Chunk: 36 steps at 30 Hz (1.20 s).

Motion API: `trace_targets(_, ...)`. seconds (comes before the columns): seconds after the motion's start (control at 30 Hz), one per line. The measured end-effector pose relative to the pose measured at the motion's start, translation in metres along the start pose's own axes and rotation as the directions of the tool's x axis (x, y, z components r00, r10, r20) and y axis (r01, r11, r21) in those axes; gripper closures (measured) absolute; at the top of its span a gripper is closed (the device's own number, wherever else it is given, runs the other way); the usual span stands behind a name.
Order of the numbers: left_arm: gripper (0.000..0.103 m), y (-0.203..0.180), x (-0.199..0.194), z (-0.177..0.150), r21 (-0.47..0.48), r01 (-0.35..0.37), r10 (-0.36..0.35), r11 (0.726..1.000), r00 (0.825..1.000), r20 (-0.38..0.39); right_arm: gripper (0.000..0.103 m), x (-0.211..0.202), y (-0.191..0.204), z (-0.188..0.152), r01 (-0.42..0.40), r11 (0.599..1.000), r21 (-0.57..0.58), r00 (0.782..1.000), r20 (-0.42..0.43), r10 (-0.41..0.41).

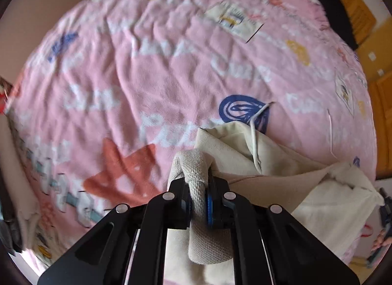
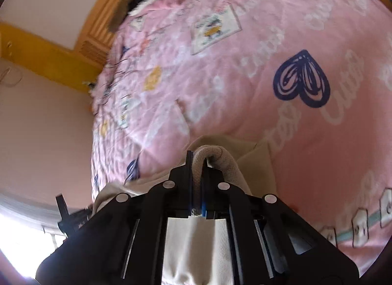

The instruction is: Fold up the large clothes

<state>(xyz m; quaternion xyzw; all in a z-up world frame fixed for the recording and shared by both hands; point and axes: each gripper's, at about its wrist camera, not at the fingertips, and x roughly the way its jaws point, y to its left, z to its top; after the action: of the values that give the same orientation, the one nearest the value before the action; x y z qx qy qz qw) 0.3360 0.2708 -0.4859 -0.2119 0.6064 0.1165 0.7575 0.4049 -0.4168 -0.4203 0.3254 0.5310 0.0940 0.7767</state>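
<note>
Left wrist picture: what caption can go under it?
Left gripper pinches a cream garment above the pink blanket.

Cream garment (image 1: 281, 170), bunched, lifted at 2 points over the pink bedspread (image 1: 147, 77).

Ribbed, waffle-knit edge (image 1: 196, 170) rolled thick in 1 pinch; smooth cream body trails right toward the bedspread's near edge. White drawcord (image 1: 254, 133) hangs across the folds, just below the bedspread's blue heart print. Second ribbed roll (image 2: 220, 160) pinched likewise.

Both wrist views look forward along their fingers, close above the bed. They share the pink blanket (image 1: 159, 69) (image 2: 245, 89) and blue heart (image 1: 242, 111) (image 2: 302, 80).
</note>
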Motion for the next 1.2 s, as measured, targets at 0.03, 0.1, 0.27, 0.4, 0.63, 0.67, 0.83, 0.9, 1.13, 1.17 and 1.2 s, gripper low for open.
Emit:
trace_targets(0.03,0.091,0.005,0.011,0.006,-0.034,0.032,-0.033,0.999,0.999,-0.041,0.099,0.011,-0.01,0.004,0.017,0.999,0.039,1.0,-0.012,-0.017)
trace_targets(0.1,0.082,0.015,0.024,0.014,-0.084,0.053,-0.061,0.995,0.994,-0.093,0.098,0.032,-0.03,0.008,0.027,0.992,0.121,0.999,-0.047,-0.021)
trace_targets(0.27,0.025,0.023,0.025,0.036,-0.124,0.105,-0.116,0.987,0.989,-0.086,0.091,0.055,-0.049,0.007,-0.003,0.983,0.186,0.998,-0.063,0.015)
trace_targets(0.4,0.025,0.021,0.007,0.052,-0.142,0.167,-0.174,0.976,0.984,-0.04,0.043,0.041,-0.048,0.017,-0.048,0.979,0.196,0.999,0.001,0.048)
trace_targets(0.63,0.023,-0.025,-0.026,0.035,-0.002,0.134,-0.134,0.991,0.991,0.031,0.006,0.001,-0.007,0.033,-0.149,0.987,0.055,0.987,0.068,0.145)
trace_targets(0.67,0.023,-0.038,-0.029,0.025,0.042,0.115,-0.117,0.992,0.992,0.042,0.006,0.006,0.018,0.026,-0.162,0.985,-0.06,0.987,0.015,0.163)
trace_targets(0.83,0.021,-0.092,-0.04,-0.051,0.167,0.074,-0.09,0.983,0.992,0.092,0.007,0.045,0.142,-0.038,-0.14,0.753,-0.642,0.988,-0.146,0.06)
trace_targets(0.9,0.019,-0.107,-0.039,-0.091,0.16,0.07,-0.091,0.985,0.988,0.126,0.009,0.076,0.176,-0.062,-0.216,0.678,-0.702,0.965,-0.259,0.04)
trace_targets(1.13,0.019,-0.134,0.012,-0.175,0.121,0.05,-0.067,0.991,0.988,0.137,0.036,0.164,0.23,-0.137,-0.282,0.376,-0.883,0.891,-0.386,-0.24)
trace_targets(1.17,0.019,-0.135,0.025,-0.182,0.112,0.053,-0.066,0.992,0.991,0.12,0.036,0.174,0.233,-0.144,-0.276,0.329,-0.903,0.886,-0.372,-0.278)
trace_targets(1.2,0.019,-0.134,0.032,-0.184,0.105,0.058,-0.07,0.993,0.991,0.11,0.036,0.179,0.232,-0.15,-0.276,0.306,-0.911,0.882,-0.367,-0.297)
